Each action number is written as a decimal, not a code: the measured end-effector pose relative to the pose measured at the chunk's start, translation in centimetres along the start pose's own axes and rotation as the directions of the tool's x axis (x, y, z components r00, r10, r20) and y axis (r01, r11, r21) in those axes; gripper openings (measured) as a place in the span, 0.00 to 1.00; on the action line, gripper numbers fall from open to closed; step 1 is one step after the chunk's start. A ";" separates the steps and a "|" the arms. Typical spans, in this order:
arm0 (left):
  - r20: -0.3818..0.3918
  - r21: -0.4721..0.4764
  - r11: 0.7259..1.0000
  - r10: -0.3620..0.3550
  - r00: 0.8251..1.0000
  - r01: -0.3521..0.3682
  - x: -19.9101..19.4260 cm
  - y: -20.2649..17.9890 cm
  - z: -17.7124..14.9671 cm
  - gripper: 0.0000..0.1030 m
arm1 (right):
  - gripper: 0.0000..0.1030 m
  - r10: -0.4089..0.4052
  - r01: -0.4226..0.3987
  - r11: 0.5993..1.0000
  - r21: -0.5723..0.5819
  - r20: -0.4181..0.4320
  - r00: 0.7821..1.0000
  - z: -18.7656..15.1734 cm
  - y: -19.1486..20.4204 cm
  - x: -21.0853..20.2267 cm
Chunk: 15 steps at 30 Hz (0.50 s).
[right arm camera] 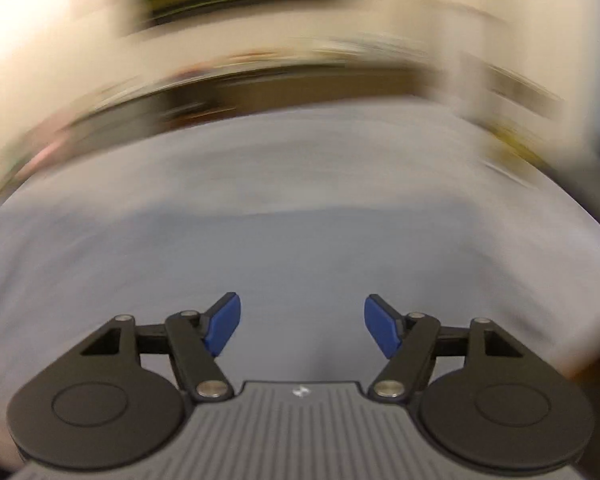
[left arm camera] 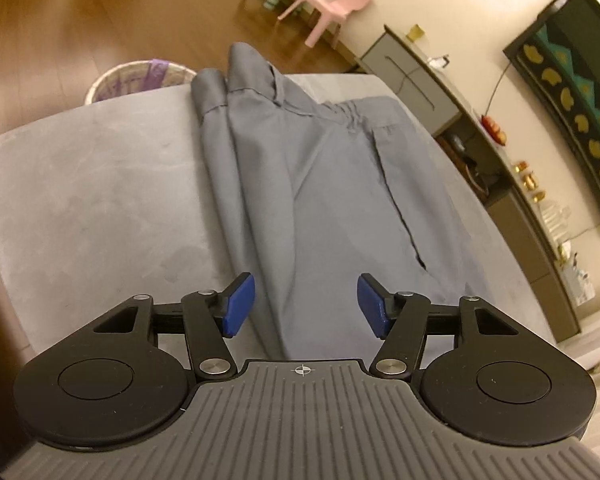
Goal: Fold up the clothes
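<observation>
The left gripper hangs with its jaws wide apart and empty, right over the near end of the grey trousers. The right gripper is likewise spread wide, holding nothing (its view is badly blurred). The trousers lie lengthwise on a grey cushioned surface, legs doubled together. Farther off, a basket, then a pink chair.
</observation>
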<state>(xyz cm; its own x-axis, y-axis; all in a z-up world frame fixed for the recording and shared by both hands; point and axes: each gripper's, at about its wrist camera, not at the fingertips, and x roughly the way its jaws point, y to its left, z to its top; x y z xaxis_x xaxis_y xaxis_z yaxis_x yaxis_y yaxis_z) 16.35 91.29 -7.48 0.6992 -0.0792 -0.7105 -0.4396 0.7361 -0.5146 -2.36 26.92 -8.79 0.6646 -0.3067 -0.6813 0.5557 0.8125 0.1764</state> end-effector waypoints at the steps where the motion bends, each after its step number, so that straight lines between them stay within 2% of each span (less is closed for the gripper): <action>1: -0.002 0.012 1.000 0.012 1.000 -0.012 0.3 -0.3 0.0 0.48 | 0.64 -0.055 0.056 0.993 0.100 -0.019 0.998 0.3 -2.7 0.6; 3: -0.004 0.040 0.999 0.035 0.999 -0.035 1.0 -0.9 0.0 0.47 | 0.63 -0.074 0.088 0.981 0.174 -0.089 0.993 0.4 -5.4 2.5; 5: -0.006 0.068 0.996 0.058 0.998 -0.057 1.7 -1.5 0.0 0.47 | 0.61 -0.068 0.089 0.985 0.146 -0.146 0.987 0.3 -5.6 4.9; 7: -0.006 0.096 0.992 0.081 0.997 -0.080 2.4 -2.2 -0.1 0.47 | 0.58 -0.106 0.111 0.993 0.037 -0.121 0.987 1.3 -4.1 7.0; 10: -0.006 0.137 0.984 0.115 0.993 -0.113 3.4 -3.1 -0.1 0.47 | 0.53 -0.090 0.080 0.994 -0.080 -0.125 0.988 4.5 -2.2 11.3; 13: -0.009 0.151 0.983 0.111 0.994 -0.108 4.6 -3.9 0.2 0.47 | 0.46 -0.062 0.036 0.979 -0.202 -0.122 0.991 9.2 -1.5 16.3; 15: -0.012 0.148 0.985 0.092 0.996 -0.089 5.5 -4.5 0.6 0.47 | 0.43 0.000 -0.025 0.972 -0.233 -0.107 0.994 11.8 -2.0 19.3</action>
<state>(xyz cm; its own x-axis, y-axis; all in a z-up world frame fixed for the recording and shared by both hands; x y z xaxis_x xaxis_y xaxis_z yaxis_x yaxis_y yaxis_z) 22.50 87.91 -8.79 0.6493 -0.0195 -0.7603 -0.4117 0.8315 -0.3729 15.28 13.55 -13.87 0.6071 -0.2519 -0.7536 0.4071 0.9131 0.0227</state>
